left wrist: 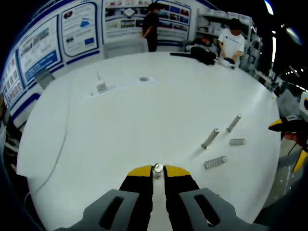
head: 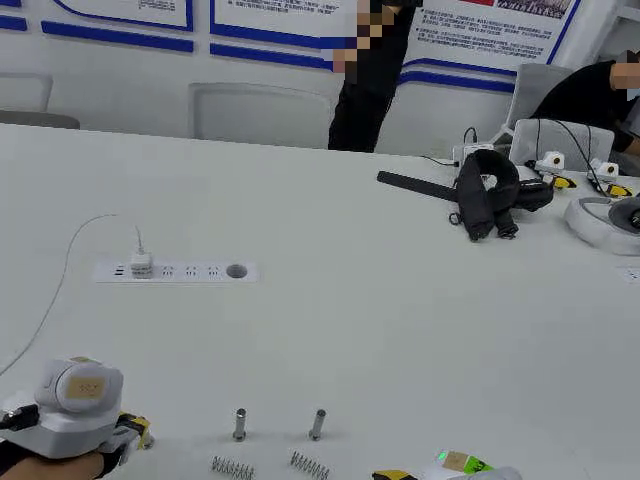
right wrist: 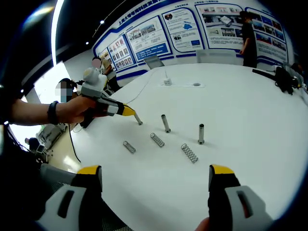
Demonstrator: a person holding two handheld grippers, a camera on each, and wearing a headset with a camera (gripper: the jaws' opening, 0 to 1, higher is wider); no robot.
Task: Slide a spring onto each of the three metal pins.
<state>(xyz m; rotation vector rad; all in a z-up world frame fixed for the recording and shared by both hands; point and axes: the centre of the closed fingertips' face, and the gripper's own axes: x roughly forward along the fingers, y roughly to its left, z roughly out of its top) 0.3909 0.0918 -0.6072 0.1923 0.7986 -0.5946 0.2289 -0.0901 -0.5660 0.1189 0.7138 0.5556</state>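
The left gripper [left wrist: 158,172] has its yellow-tipped fingers [left wrist: 140,172] clenched on the held pin [left wrist: 157,168], gripped at its top end. In the right gripper view this pin leans beneath the fingertips toward the near left edge of the desk [head: 400,330]; I cannot tell whether its foot touches the surface.

The right gripper [right wrist: 154,172] hangs over the desk's near edge; its fingers [right wrist: 89,171] are spread wide apart, released, grasping and touching nothing.

The first upright pin [head: 240,423] and the second upright pin [head: 317,423] stand side by side, apart from each other, close to the near edge.

Three springs lie flat and loose on the desk, none of them on a pin; the outer spring [right wrist: 128,147] lies nearest the held pin; the middle spring [right wrist: 156,139] lies just in front of the first upright pin; the last spring [right wrist: 189,153] lies just beside the foot of the second upright pin.

Further in, toward the left edge, a power strip [head: 175,271] carries a white charger [head: 141,263]; a black headset strap [head: 488,195] lies near the far right corner.
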